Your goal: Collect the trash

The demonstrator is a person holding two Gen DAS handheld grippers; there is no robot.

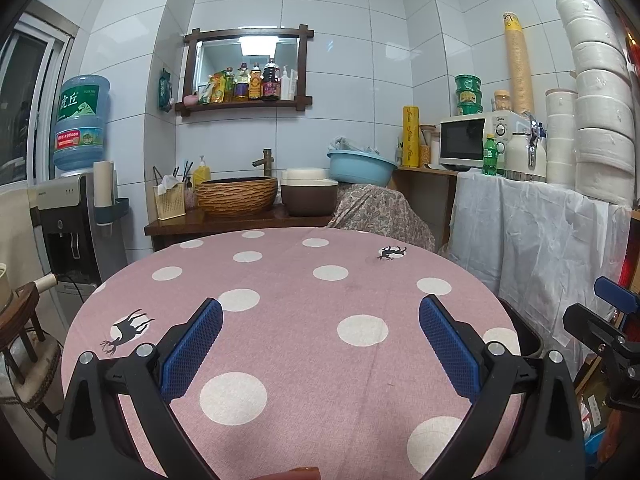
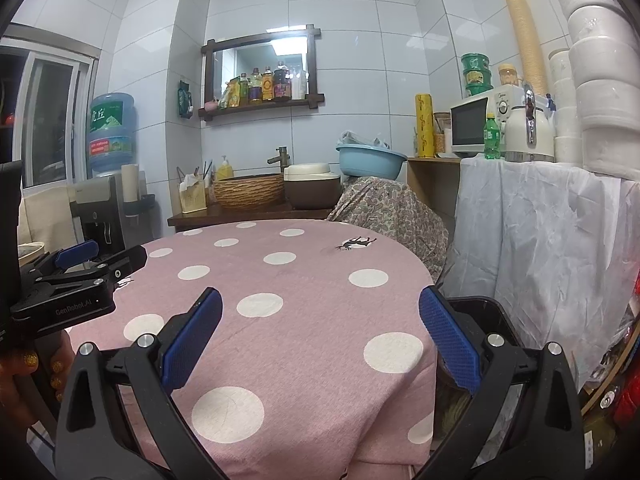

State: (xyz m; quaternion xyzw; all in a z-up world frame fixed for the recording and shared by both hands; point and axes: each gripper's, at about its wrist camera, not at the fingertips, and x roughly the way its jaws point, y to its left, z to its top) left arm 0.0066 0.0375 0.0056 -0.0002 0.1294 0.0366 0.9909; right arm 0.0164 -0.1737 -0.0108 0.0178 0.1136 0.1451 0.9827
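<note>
Left wrist view: the left hand-held gripper hovers spread apart and empty over the pink dotted counter; the right hand-held gripper likewise. No trash shows on it; collecting looks finished or unstarted.

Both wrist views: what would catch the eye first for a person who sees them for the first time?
The round table fills the foreground, under a pink cloth with white dots and small black deer. Both tools hang open above it, the left tool over the middle and the right tool at the table's right edge. Behind stand a blue water bottle at far left and tall white stacked bowls at far right.
</note>
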